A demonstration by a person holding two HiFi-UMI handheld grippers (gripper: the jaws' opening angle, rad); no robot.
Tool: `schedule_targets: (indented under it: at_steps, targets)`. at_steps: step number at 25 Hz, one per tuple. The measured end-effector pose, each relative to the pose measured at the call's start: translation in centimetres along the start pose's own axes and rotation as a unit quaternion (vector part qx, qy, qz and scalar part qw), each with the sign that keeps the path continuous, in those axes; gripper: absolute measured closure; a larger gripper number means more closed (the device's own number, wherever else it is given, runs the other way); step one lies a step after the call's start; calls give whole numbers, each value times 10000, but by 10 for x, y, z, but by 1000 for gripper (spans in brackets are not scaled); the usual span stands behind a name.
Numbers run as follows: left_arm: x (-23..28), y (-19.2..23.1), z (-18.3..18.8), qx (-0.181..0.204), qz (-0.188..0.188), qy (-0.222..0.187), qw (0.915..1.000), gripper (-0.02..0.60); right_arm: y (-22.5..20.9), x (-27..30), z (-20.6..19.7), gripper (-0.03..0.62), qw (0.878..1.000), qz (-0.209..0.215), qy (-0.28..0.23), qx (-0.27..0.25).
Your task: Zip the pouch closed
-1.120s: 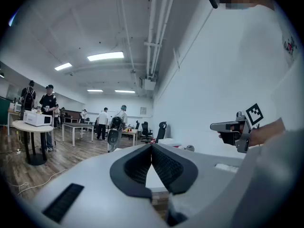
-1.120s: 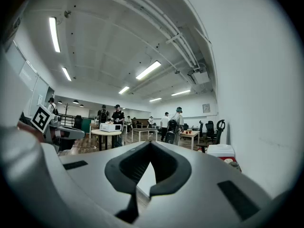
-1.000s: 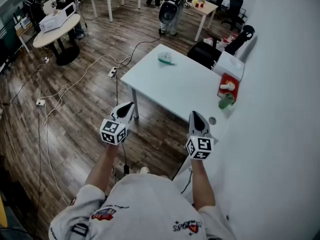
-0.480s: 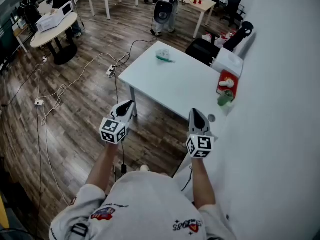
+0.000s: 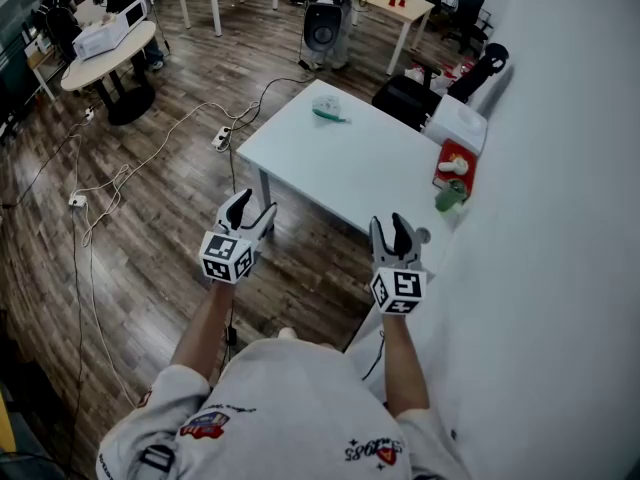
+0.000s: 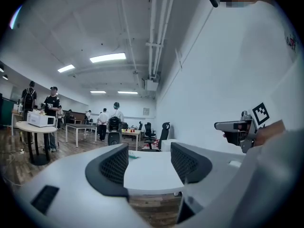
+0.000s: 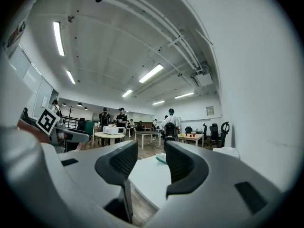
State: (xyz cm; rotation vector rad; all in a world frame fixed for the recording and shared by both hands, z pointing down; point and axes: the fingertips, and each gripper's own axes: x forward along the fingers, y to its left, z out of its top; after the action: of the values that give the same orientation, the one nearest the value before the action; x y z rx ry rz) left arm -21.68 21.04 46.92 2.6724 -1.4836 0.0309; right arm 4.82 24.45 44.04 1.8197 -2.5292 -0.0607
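Head view: pale, green-trimmed pouch (image 5: 326, 108) lies on white table (image 5: 345, 168).

I see table (image 5: 350, 168) smooth matt white, floor (image 5: 170, 268) dark wood planks, slight sheen; pouch (image 5: 328, 111) maybe clear plastic, too small.

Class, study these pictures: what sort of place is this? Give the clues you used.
Most likely an open-plan office or lab workroom: a white table, office chairs at the far end, and a power strip lying on the wooden floor.
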Motion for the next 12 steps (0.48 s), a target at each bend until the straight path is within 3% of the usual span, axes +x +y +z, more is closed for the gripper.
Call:
schedule_targets:
  at_steps: [2, 5, 12]
  targets:
    - [1, 3, 0, 47, 116, -16, 9999, 292, -1, 0, 1, 374, 9999, -24, -105, -11]
    - [1, 6, 1, 32, 157, -27, 9999, 279, -4, 0, 1, 326, 9999, -46, -163, 4]
    - [-5, 5, 4, 42, 8, -30, 10000, 279, 0, -1, -6, 304, 10000, -43, -36, 20]
